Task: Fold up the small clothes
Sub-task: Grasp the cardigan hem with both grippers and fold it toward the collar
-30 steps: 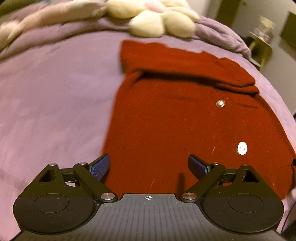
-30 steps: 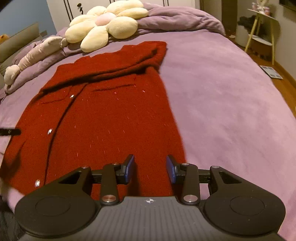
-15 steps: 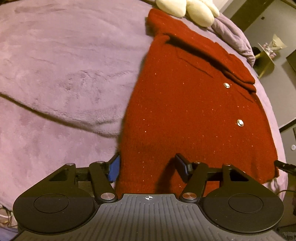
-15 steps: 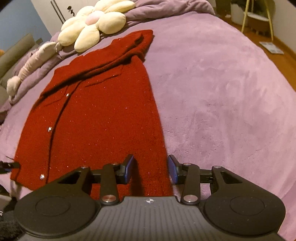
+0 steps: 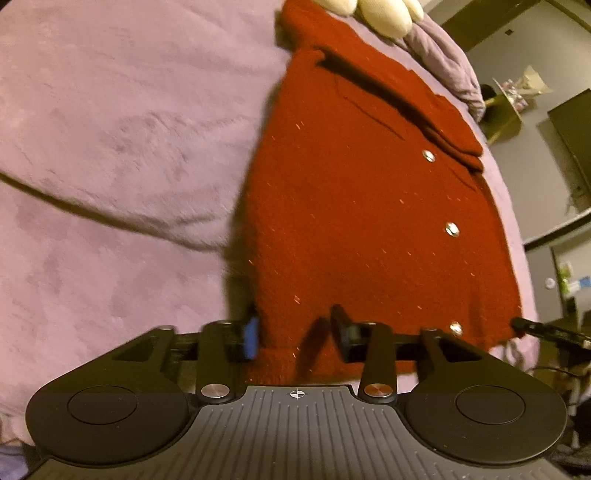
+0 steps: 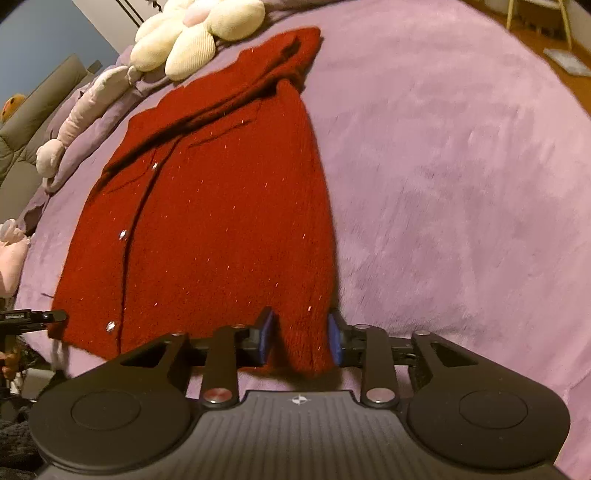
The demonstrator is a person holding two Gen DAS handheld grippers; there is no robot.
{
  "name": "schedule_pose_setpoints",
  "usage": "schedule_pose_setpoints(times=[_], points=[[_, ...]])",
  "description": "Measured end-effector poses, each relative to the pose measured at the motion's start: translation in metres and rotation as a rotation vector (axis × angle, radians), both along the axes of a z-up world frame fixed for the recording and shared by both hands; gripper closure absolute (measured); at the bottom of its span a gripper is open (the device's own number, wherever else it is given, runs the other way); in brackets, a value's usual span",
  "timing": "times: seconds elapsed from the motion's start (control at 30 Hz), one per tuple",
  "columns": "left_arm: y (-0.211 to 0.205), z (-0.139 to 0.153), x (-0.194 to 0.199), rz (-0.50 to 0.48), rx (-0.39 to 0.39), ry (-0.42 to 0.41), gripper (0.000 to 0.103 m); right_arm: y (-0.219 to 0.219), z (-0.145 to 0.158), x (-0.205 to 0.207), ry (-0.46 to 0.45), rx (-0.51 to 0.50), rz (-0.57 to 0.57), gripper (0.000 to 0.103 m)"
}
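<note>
Now both claws, left (image 5: 295,334) and right (image 6: 300,338), spread astride the red cardigan's (image 5: 362,206) hem corners.

Dark red cardigan (image 6: 221,221), silver buttons (image 5: 451,230); purple blanket (image 6: 461,184); cream flower pillow (image 6: 195,33).

Purple bedspread (image 6: 461,166), flower pillow (image 6: 192,33), perhaps a grey headboard (image 6: 40,107), dim warm light

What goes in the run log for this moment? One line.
stage: hem grasp | left claw: open around cardigan hem corner | right claw: open around opposite hem corner | cardigan flat on blanket
</note>
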State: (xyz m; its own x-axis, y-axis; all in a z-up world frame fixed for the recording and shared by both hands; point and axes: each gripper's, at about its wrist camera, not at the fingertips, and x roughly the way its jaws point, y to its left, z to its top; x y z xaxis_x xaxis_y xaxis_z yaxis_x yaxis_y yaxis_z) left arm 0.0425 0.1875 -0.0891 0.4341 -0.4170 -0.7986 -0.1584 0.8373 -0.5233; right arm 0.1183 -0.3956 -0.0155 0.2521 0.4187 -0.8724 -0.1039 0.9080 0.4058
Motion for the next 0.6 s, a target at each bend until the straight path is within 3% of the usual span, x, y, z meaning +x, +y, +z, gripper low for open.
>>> schedule_pose_setpoints(times=[0.07, 0.17, 0.23, 0.3, 0.43, 0.6], points=[[-0.003, -0.001, 0.002, -0.020, 0.009, 0.000, 0.057, 0.002, 0.000, -0.001, 0.001, -0.003, 0.010, 0.070], [-0.008, 0.000, 0.006, -0.055, 0.014, 0.020, 0.085, 0.006, 0.001, 0.000, 0.000, -0.019, 0.022, 0.080], [-0.009, 0.004, 0.008, -0.069, 0.020, 0.013, 0.089, 0.008, 0.003, 0.001, -0.004, -0.017, 0.040, 0.085], [-0.009, 0.016, 0.009, -0.081, 0.005, -0.015, 0.090, 0.012, 0.006, 0.003, -0.005, -0.007, 0.056, 0.087], [-0.005, 0.051, 0.015, -0.034, -0.087, -0.127, 0.090, 0.009, 0.020, 0.016, -0.009, 0.120, 0.017, 0.087], [0.007, 0.099, 0.055, 0.064, -0.123, -0.297, 0.090, 0.017, 0.046, 0.059, -0.114, 0.225, -0.066, 0.088]])
